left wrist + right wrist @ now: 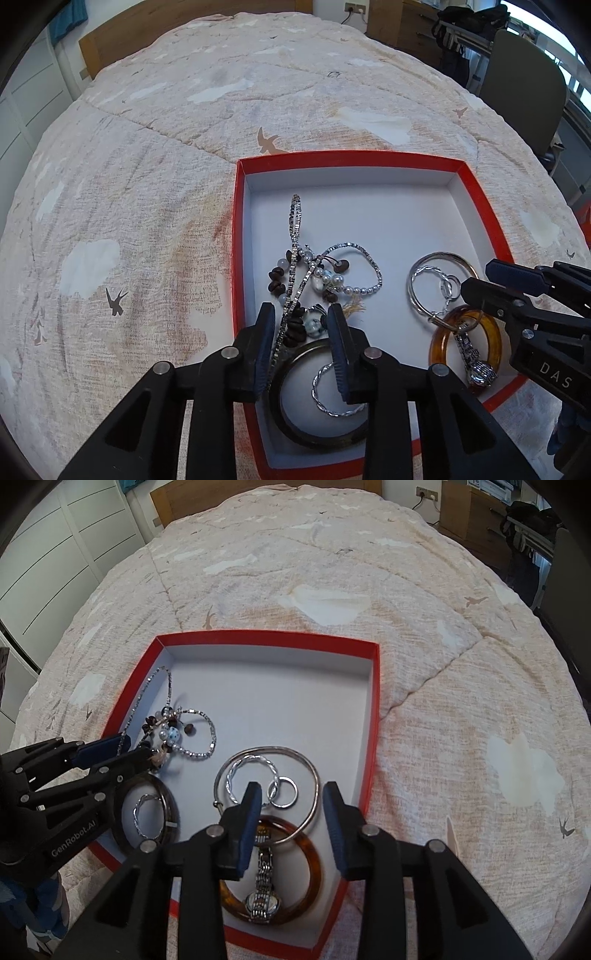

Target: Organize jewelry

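Left wrist view: the left gripper (301, 345) hangs partly open over the near corner of the red tray (369, 158), its pads straddling a silver chain (295, 266) and a beaded bracelet (291, 328) without squeezing, as far as I can tell. Under it lies a dark bangle (321, 435). In the right wrist view, the right gripper (291, 823) is partly open too, nothing pinched, above an amber bangle (306, 853) with a wristwatch (263, 901) across it. Further in sits a silver bangle (310, 768). All on a quilted bedspread (461, 701).
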